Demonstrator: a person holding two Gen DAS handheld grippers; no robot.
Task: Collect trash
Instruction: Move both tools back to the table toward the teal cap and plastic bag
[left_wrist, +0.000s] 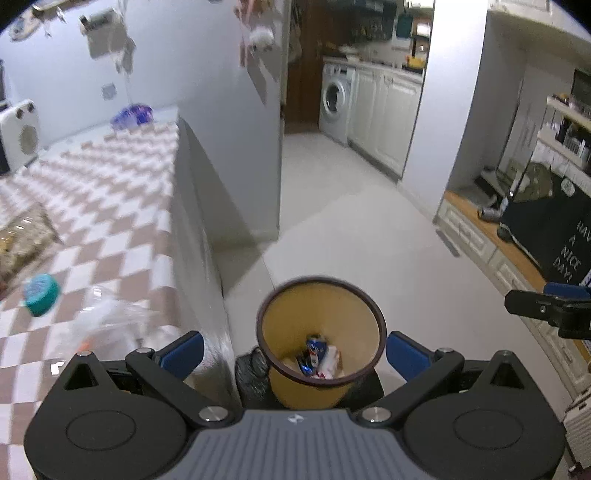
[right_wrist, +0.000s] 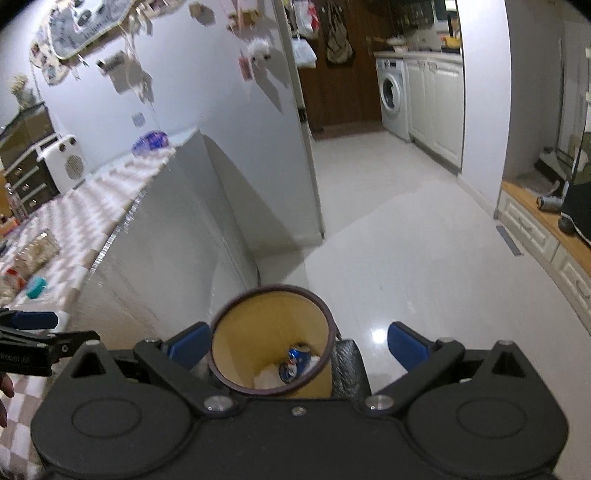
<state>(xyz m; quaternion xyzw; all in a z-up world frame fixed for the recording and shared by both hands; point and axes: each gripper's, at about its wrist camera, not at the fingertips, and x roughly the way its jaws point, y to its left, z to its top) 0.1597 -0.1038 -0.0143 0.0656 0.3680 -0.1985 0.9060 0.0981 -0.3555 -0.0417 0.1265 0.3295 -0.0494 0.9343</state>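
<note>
A yellow waste bin (left_wrist: 284, 325) with a dark rim stands on the floor beside the table; a blue can (left_wrist: 314, 347) and crumpled white wrappers (left_wrist: 330, 363) lie inside. My left gripper (left_wrist: 293, 354) hangs open above the bin, nothing between its blue pads (left_wrist: 183, 352). In the right wrist view the bin (right_wrist: 258, 325) holds the same can (right_wrist: 293, 363), and my right gripper (right_wrist: 295, 349) is open and empty over it. On the checkered table lie a clear plastic bottle (left_wrist: 110, 317) with a teal cap (left_wrist: 40, 291). The right gripper's finger shows at the left view's right edge (left_wrist: 543, 306).
The table (left_wrist: 110, 221) with its pink-and-white cloth fills the left, with snack bags (left_wrist: 18, 240) and a blue-purple bag (left_wrist: 131, 114) at its far end. A black bag (left_wrist: 251, 373) sits by the bin. White tiled floor (left_wrist: 351, 240) runs to a kitchen with a washing machine (left_wrist: 336, 99). A low cabinet (left_wrist: 498, 251) lines the right.
</note>
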